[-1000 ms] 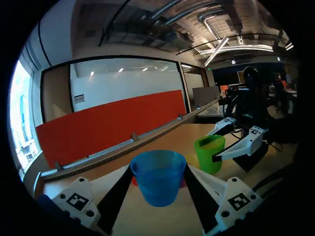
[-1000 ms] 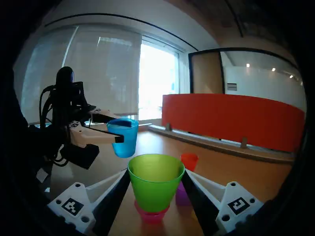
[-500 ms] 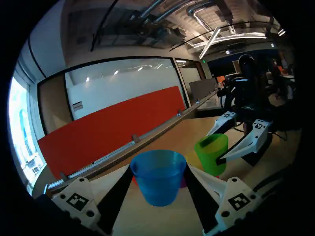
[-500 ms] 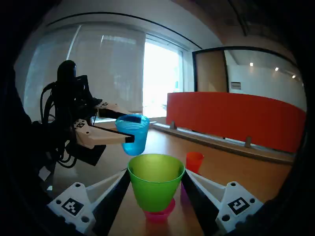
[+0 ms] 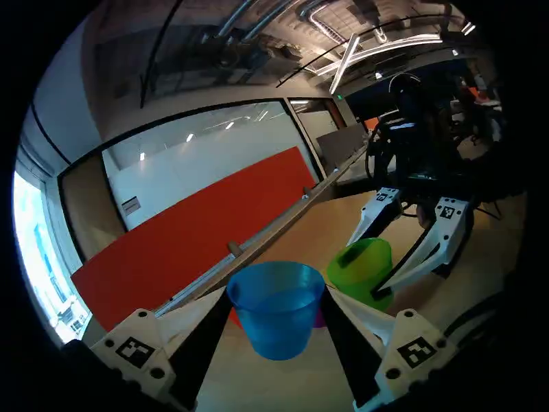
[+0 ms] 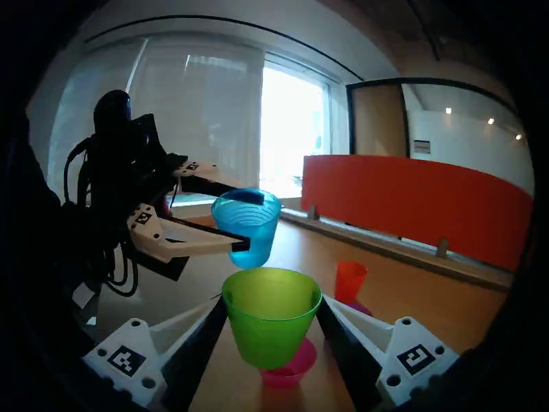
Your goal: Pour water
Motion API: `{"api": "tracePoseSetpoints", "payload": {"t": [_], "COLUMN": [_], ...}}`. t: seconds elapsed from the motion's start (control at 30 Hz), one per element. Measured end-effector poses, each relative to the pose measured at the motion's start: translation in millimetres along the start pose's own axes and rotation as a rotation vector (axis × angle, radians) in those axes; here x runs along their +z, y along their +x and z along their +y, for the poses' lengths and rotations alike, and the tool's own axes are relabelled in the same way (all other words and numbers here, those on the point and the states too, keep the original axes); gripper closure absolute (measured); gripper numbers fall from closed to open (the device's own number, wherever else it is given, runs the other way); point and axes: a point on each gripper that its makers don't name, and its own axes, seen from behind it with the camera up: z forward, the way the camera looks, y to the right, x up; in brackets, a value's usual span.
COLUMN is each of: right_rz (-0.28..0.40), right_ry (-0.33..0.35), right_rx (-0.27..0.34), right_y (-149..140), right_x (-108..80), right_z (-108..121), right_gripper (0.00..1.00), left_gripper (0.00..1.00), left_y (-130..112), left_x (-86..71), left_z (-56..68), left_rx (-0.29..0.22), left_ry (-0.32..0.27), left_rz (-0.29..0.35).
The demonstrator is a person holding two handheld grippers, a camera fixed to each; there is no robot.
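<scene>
- Left gripper [image 5: 275,321]: both fingers are pressed on opposite sides of the blue cup [image 5: 276,319], pinching it below the rim.
- In the right gripper view, the left gripper [image 6: 250,221] reaches in from the left of the green cup [image 6: 272,323], with a person's dark sleeve behind it. One finger lies over the blue cup [image 6: 246,228] and one along its lower side.
- Blue cup, position: it is held in the air, up and to the left of the green cup and beyond it. Its base shows just above the green cup's rim. Whether the two touch cannot be told.
- Blue cup, attitude: the long axis is close to vertical, leaning a little. The mouth is up and tipped slightly toward the green cup, with the dark inner rim showing. Its wall is translucent, with a darker band in the lower part.
- Right gripper [image 6: 272,329]: its fingers clamp the green cup from both sides. The cup's mouth is up and its long axis vertical.
- In the left gripper view, the right gripper [image 5: 361,273] holds the green cup [image 5: 364,264] with its open mouth visible.
- Wooden table [image 6: 425,302]: a pink cup [image 6: 291,357] sits under the green cup.
- An orange cup [image 6: 350,280] stands upright to the green cup's right and farther off.
</scene>
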Motion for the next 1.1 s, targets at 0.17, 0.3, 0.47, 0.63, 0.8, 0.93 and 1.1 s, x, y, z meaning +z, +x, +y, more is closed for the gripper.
{"api": "tracePoseSetpoints", "payload": {"t": [0.17, 0.3, 0.47, 0.63, 0.8, 0.93, 1.1], "right_rz": [-0.004, -0.007, -0.01, -0.01, -0.012, -0.011, -0.01], "right_ry": [0.011, 0.017, 0.022, 0.03, 0.037, 0.038, 0.039], "right_rx": [0.003, 0.003, 0.001, 0.005, 0.006, 0.009, 0.012], "right_y": [-0.5, -2.4, -3.9, -4.8, -6.0, -7.4, -8.1], "right_x": [0.8, 0.6, 0.3, 0.9, 1.7, 2.5, 3.2], "right_z": [-2.8, -4.2, -6.2, -7.8, -9.5, -9.7, -10.0], "right_gripper": [0.08, 0.08, 0.08, 0.08, 0.08, 0.08, 0.08], "left_gripper": [0.13, 0.13, 0.13, 0.13, 0.13, 0.13, 0.13], "left_y": [1.1, 3.0, 5.2, 8.5, 11.9, 14.4, 16.0], "left_x": [-0.1, -0.2, -0.5, 0.6, 0.0, -0.6, -0.7], "left_z": [0.8, 2.5, 2.9, 7.3, 11.7, 12.9, 15.1], "left_rx": [0.031, 0.058, 0.09, 0.114, 0.146, 0.176, 0.212], "left_ry": [-0.003, -0.004, -0.003, -0.011, -0.016, -0.013, -0.009], "left_rz": [-0.004, -0.007, -0.008, -0.005, -0.002, -0.002, -0.005]}}
